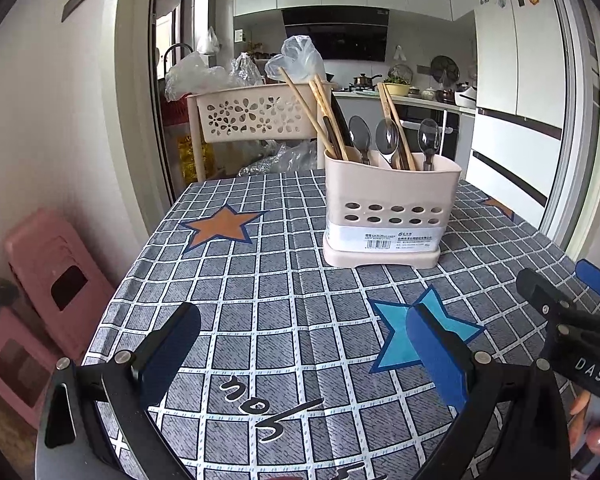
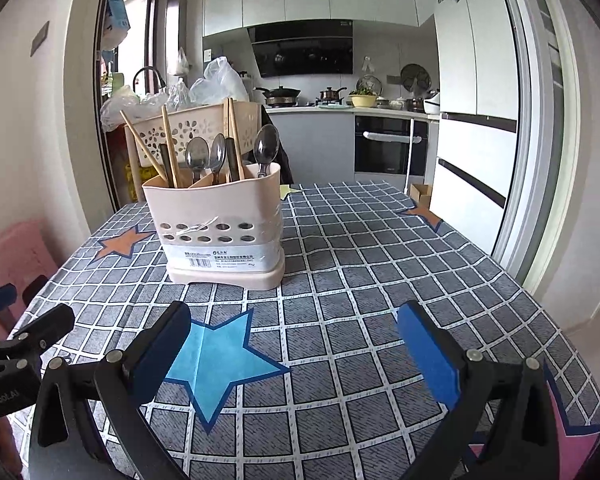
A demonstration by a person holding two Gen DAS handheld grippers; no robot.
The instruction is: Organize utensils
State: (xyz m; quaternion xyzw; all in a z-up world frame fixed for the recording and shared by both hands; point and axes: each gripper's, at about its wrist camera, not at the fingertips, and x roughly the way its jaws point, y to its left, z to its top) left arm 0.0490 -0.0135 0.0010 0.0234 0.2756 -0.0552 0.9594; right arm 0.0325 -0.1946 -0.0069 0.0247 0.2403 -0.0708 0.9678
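Utensil holder [image 2: 220, 224] beyond open-fingered right claw [image 2: 296, 344]

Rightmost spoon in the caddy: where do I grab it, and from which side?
Grip the rightmost spoon by its bowl and neck, coming from above. It stands handle-down in the caddy, so only that part shows. The right gripper looks nearer.

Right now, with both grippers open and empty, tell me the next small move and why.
Probably ease the right gripper forward toward the utensil holder. Chopsticks and spoons stand mixed across its compartments, no loose utensils show on the tablecloth, and the holder sits ahead of it, slightly left. The left gripper is open too, but farther off.
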